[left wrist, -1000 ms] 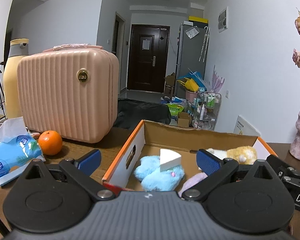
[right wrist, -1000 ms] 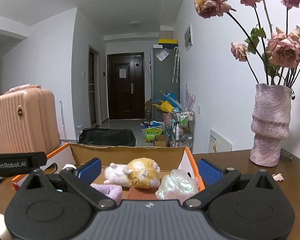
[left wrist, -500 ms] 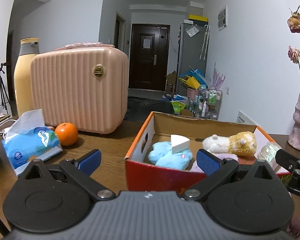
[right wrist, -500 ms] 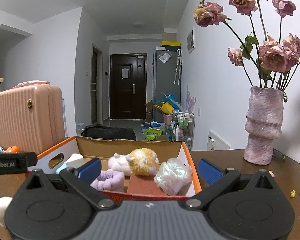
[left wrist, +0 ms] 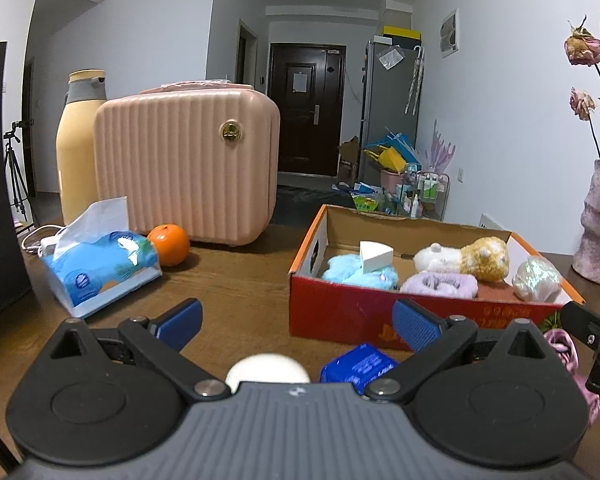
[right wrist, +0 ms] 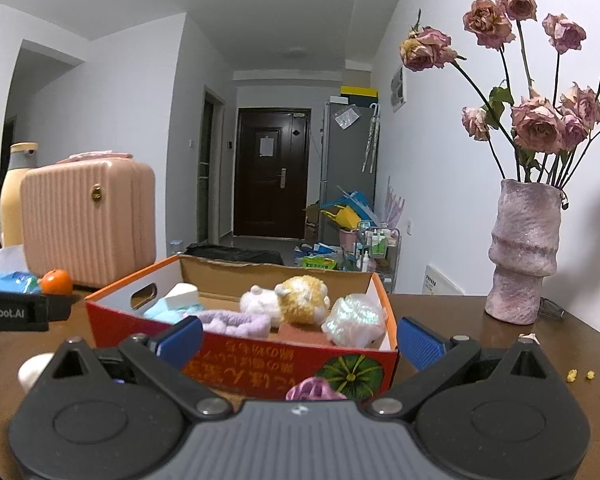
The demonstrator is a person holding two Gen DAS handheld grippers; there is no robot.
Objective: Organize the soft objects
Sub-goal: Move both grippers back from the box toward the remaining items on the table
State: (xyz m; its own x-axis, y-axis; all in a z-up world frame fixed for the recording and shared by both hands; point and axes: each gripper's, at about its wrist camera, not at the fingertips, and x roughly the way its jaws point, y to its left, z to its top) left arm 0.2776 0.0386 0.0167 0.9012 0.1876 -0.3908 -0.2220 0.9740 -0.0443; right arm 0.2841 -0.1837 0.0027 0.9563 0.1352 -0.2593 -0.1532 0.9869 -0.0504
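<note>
Both grippers have drawn back from the box [left wrist: 340, 312], so its near red wall now shows. Left gripper [left wrist: 296, 320] and right gripper [right wrist: 298, 340] are open and hold nothing. On the surface [left wrist: 228, 280], a white ball [left wrist: 268, 366] and a blue packet [left wrist: 358, 364] lie just below the left gripper. Near the right gripper lies a pink thing [right wrist: 314, 388], perhaps cloth.
</note>
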